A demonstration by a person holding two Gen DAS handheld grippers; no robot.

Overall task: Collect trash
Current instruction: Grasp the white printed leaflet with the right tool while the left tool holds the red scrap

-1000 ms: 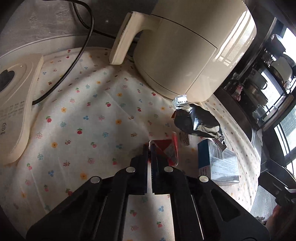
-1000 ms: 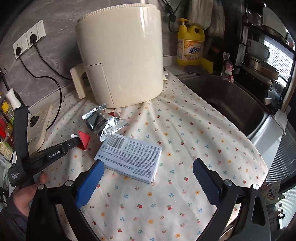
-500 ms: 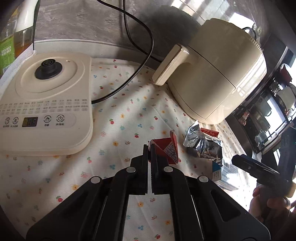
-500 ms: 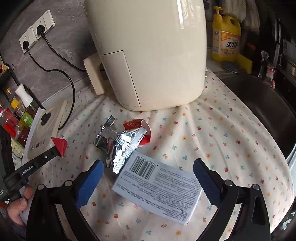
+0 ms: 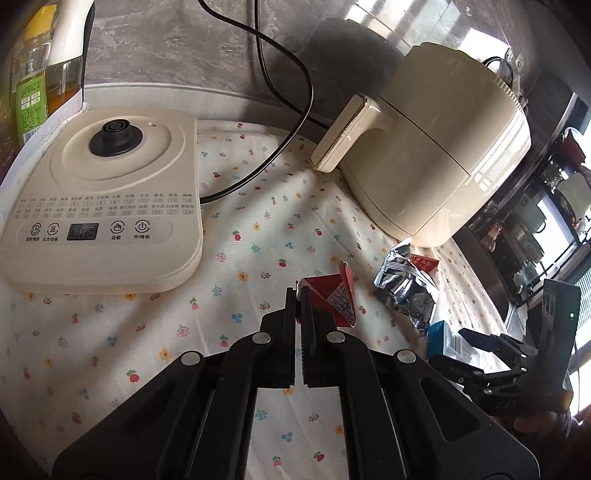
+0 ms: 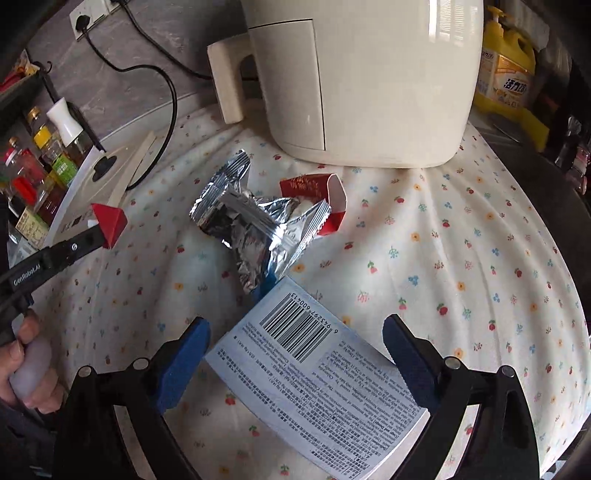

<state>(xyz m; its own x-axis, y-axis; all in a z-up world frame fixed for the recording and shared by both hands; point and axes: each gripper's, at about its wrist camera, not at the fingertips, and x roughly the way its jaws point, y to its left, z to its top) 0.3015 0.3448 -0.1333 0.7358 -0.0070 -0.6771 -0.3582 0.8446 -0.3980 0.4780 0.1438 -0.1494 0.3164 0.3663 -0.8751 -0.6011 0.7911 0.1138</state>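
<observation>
Far left: spice bottles (image 6: 44,155) along the wall, then the cream kettle base (image 5: 99,206) on the counter's floral cloth (image 6: 461,258), its black cord (image 5: 280,122) running up to the wall socket (image 6: 86,16).

Left hand-held gripper (image 5: 298,295): jaws together, clamped on a red carton scrap (image 5: 334,301), held clear of the cloth. A hand (image 6: 27,363) grips its handle.

Centre: crumpled foil wrapper (image 6: 255,221) lies flat, overlapping a 2nd red carton piece (image 6: 317,195) behind it. Both sit just in front of the cream air fryer (image 6: 362,74), which blocks the back; its handle sticks out to the left.

White-and-blue barcode box (image 6: 317,373) lies near the foil, 1 corner touching it. Right hand-held gripper (image 6: 295,354): jaws wide apart, 1 on each side of the box, pads not pressing it.

Right: yellow detergent bottle (image 6: 511,70), then the dark sink (image 6: 546,199).
</observation>
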